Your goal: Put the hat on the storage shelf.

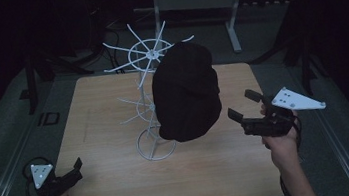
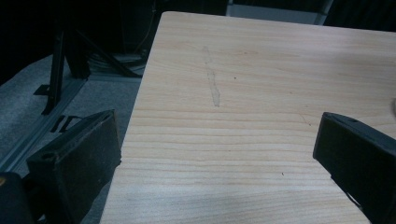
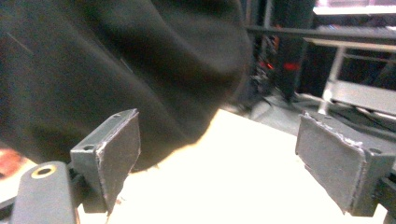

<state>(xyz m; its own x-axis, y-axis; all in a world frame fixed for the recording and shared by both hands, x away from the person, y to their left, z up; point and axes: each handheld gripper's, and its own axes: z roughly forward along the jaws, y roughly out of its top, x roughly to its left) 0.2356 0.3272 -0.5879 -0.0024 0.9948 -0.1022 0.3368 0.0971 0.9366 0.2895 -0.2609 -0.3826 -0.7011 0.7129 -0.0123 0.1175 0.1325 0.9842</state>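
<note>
A black cap (image 1: 187,91) hangs on a white wire rack (image 1: 146,56) that stands in the middle of the wooden table (image 1: 118,185). It covers the rack's right side down to near the base ring. My right gripper (image 1: 243,104) hovers just right of the cap, open, its jaws pointing at the cap's lower edge. In the right gripper view the cap (image 3: 116,60) hangs close behind the left jaw and nothing sits between the gripper's (image 3: 219,154) pads. My left gripper (image 1: 73,173) rests at the table's front left corner, open and empty (image 2: 217,149).
The rack's thin white spokes (image 1: 121,51) stick out to the left and back above the table. Its round base ring (image 1: 156,148) sits on the wood. Dark stands and a grey frame (image 1: 233,15) lie beyond the far edge. Bare wood (image 2: 261,70) stretches ahead of the left gripper.
</note>
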